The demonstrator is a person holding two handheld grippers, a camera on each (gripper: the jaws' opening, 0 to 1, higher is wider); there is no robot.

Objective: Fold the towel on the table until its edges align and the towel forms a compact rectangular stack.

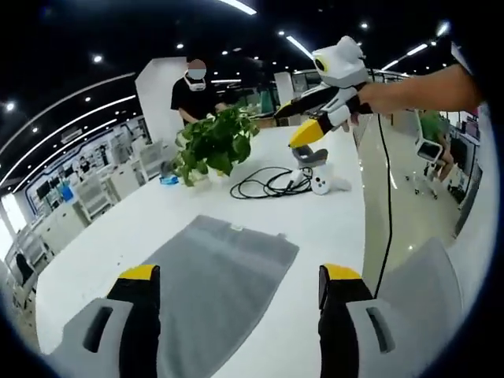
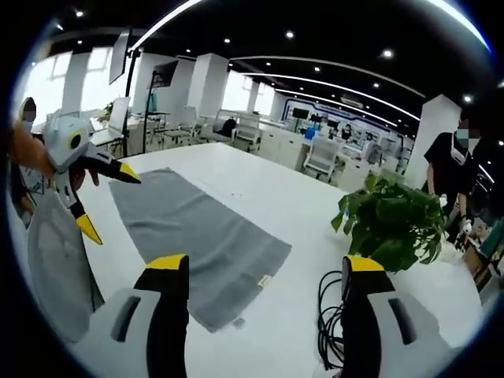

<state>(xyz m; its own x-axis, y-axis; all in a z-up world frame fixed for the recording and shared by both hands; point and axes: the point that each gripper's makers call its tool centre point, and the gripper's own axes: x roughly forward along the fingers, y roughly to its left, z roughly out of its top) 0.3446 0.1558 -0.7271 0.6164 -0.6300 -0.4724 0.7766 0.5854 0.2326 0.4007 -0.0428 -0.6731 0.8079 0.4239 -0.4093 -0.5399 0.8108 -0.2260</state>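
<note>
The grey rectangular cloth towel (image 1: 213, 291) lies spread flat and unfolded on the white desk (image 1: 102, 244), directly ahead of the left tongs (image 1: 240, 295) and partly between their yellow-tipped jaws, which stand wide apart with nothing in them. In the right gripper view the same towel (image 2: 197, 236) stretches away ahead and to the left of the right tongs (image 2: 264, 279), whose jaws also stand wide and empty; they hang above the desk near the towel's closest corner.

Judging by how it drapes flat with only faint ripples, the towel is soft, light and limp. It will sag and trail once lifted, and a single layer could slip from a shallow pinch. The corners look like the best places to take hold, one in each set of tongs, so an edge can be carried over evenly onto the opposite edge.

A small pale tag (image 2: 264, 279) sits at the towel's near edge; any writing on it is too small to read. Beyond the towel stand a leafy green potted plant (image 2: 394, 224) and a coiled black cable (image 2: 331, 323).
</note>
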